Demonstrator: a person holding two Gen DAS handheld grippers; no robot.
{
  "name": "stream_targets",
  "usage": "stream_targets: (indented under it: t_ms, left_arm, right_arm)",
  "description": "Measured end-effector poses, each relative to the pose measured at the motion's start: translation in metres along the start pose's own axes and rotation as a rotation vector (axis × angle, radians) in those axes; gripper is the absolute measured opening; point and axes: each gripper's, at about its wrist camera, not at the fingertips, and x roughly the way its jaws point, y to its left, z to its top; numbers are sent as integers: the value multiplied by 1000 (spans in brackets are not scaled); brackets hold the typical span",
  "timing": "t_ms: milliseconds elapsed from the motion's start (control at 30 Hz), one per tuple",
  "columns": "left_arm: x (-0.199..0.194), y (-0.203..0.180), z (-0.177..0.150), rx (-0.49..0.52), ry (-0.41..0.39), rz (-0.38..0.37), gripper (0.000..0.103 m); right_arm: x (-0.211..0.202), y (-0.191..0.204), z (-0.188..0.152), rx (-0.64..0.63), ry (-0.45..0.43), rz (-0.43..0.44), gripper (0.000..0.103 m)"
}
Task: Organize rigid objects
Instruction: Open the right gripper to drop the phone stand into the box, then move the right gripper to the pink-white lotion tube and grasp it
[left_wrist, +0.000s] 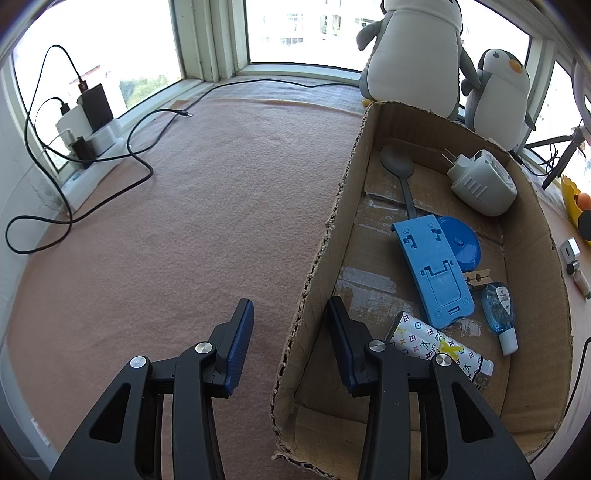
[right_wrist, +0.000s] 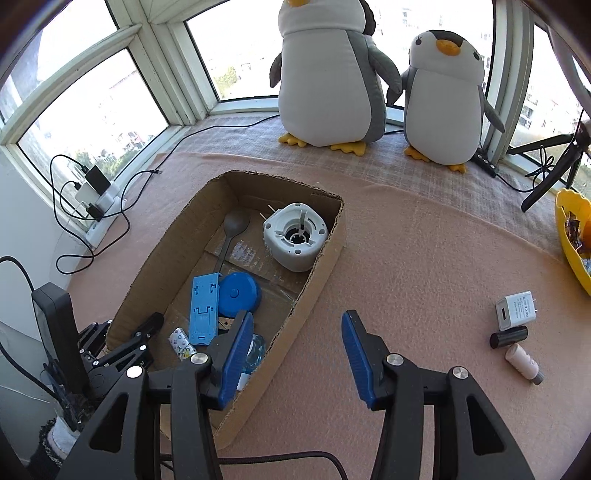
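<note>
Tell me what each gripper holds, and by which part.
Nothing is held. The left gripper straddles the cardboard box wall without touching it; the right gripper is open and empty.

Bright window backlight, fisheye-warped edges

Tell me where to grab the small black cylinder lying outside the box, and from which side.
Take the black cylinder across its round middle, coming down from above with the right gripper. It lies flat on the blanket, its long axis running roughly left to right in the right wrist view, so set the fingers on its two long sides. The white charger and the pale tube sit very close on those sides, so clearance is probably tight.
</note>
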Motion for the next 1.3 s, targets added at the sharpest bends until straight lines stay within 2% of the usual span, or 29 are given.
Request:
stream_targets:
  t_ms: [100,267,567,733,1000,1300]
  left_arm:
    - [0,0,0,0,-1,0,39]
    - [0,0,0,2,0,1,39]
    - [0,1,0,8,-1,9,39]
    - [0,0,-1,9,-1,12,39]
    - [0,-1,0,14,1,24,40]
    - [0,-3,0,12,4,39,40]
  right_arm:
    - [-15,-22,-9,30,-26,-20,54]
    - [-41,-71,-27,110,-61,-13,54]
    - [-64,-146,-59,182,-72,-91,54]
    - [-52,-164,-67,147,-14,-122,54]
    - [-31,-182,-65,51,41,-220,54]
    - [-2,-188,-56,-26,114,-243,53]
